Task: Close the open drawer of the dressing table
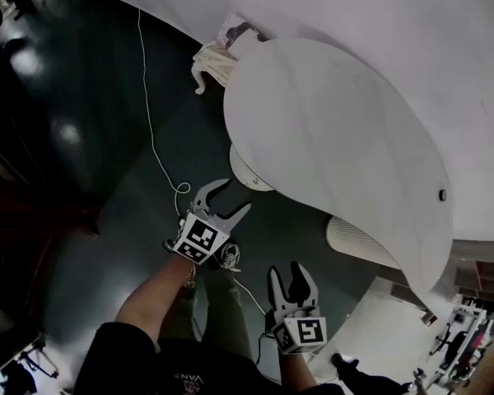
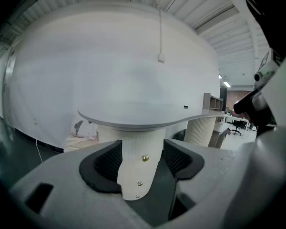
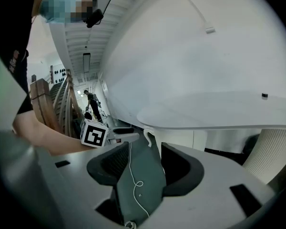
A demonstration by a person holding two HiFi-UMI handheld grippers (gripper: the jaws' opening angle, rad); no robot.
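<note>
The white dressing table top [image 1: 337, 130] curves out from the wall. Under its near end stands a round ribbed drawer pedestal [image 1: 249, 174], whose top edge pokes out past the table top. In the left gripper view the pedestal [image 2: 142, 168] shows small brass knobs [image 2: 143, 159] down its front; I cannot tell which drawer stands out. My left gripper [image 1: 226, 197] is open, its jaws aimed at the pedestal and short of touching it. My right gripper [image 1: 295, 280] hangs lower and nearer me, open, with only floor between its fingers.
A white cable [image 1: 152, 134] trails across the dark floor towards my feet [image 1: 226, 257]. A cream bundle with a curled leg [image 1: 210, 62] sits by the white wall. A second ribbed pedestal [image 1: 358, 241] holds up the table's right end. Office furniture stands far right [image 1: 473, 319].
</note>
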